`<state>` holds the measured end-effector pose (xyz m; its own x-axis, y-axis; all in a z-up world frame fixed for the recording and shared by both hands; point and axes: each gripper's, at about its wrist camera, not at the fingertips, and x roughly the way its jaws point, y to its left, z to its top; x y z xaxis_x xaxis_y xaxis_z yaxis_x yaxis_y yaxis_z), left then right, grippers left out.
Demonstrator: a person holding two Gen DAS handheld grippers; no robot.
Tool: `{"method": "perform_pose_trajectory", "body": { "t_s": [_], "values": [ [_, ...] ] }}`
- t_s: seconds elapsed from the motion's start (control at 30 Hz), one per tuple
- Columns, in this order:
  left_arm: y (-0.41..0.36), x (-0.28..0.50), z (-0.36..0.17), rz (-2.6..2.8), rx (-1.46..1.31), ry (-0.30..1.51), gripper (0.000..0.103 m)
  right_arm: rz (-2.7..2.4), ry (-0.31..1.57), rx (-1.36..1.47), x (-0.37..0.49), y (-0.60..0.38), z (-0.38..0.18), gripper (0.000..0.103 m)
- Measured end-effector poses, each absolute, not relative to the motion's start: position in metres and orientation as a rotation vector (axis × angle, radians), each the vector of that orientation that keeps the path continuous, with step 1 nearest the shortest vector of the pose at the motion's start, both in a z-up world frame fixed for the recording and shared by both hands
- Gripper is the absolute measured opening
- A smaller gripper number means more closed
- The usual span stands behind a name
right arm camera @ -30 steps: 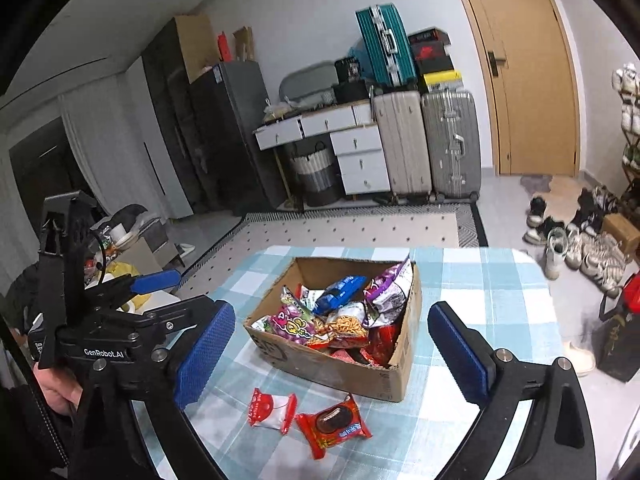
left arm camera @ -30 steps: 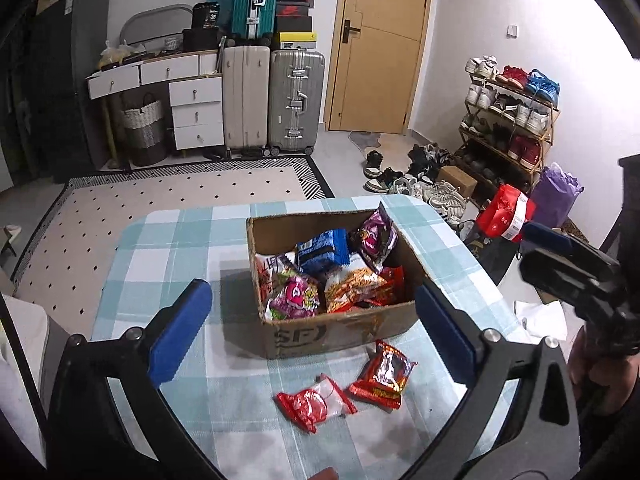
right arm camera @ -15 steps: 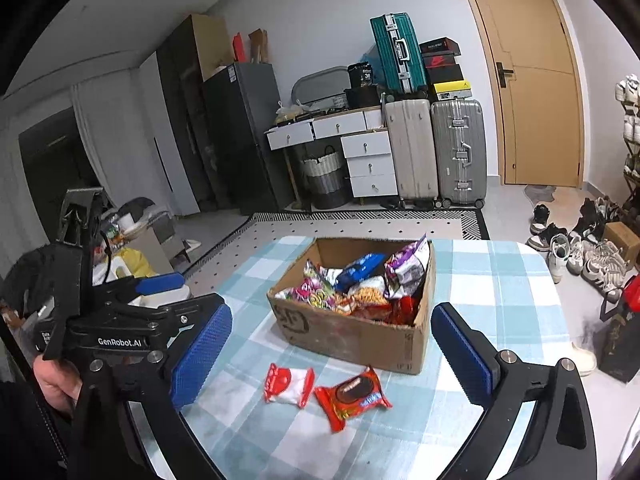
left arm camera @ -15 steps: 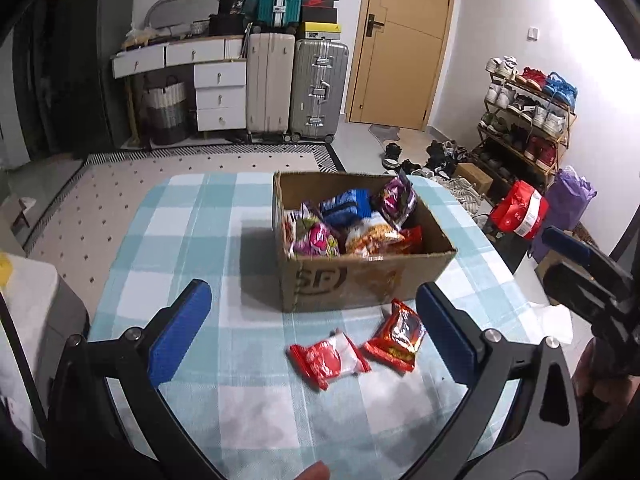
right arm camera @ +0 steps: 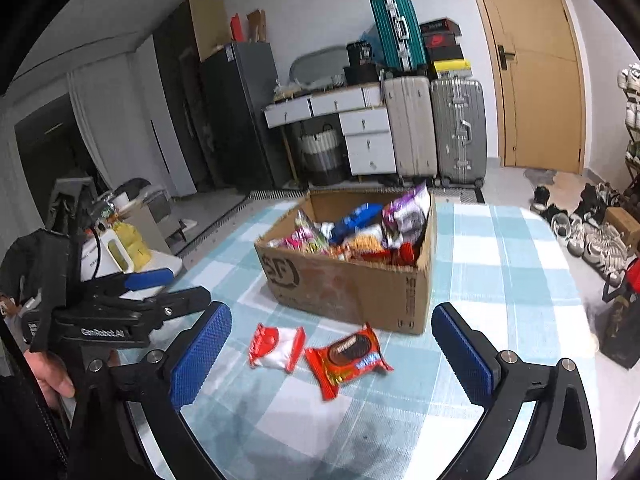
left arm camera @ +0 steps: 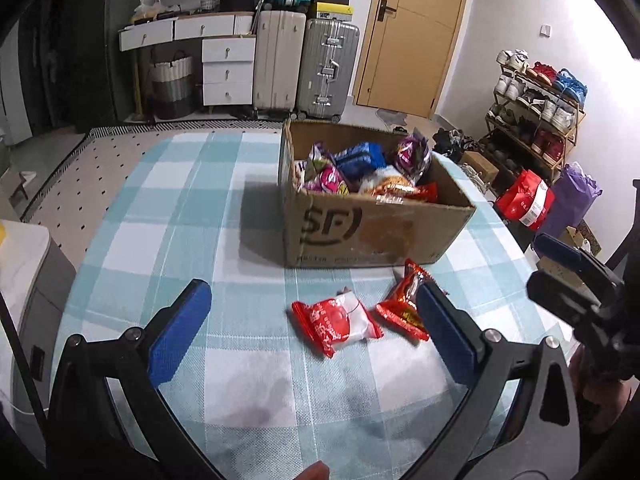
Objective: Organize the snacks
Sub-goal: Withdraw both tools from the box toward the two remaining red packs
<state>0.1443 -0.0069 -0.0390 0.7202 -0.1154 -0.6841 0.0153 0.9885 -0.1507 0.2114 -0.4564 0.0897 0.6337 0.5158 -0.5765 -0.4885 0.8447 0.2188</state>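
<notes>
Cardboard box (left arm camera: 372,220) heaped with snacks; two red packets (right arm camera: 276,346) outside, seemingly sealed.

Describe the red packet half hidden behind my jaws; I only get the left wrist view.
Observer: The right wrist view shows the cookie packet whole, lying flat on the tablecloth, with a chocolate sandwich cookie pictured on it.
Operator: Report the other jaws; I only see them side-on.
Observer: The right gripper has its jaws wide open with nothing between them, pointed at that packet.
</notes>
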Motion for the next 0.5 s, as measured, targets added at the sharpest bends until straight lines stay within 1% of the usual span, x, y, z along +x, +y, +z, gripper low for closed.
{"method": "perform_pose_trajectory", "body": {
  "t_s": [0.5],
  "values": [
    [0.001, 0.160, -0.093, -0.068, -0.179, 0.844, 0.102, 0.566, 0.819, -0.033, 0.243, -0.437, 0.017, 0.102]
  ]
}}
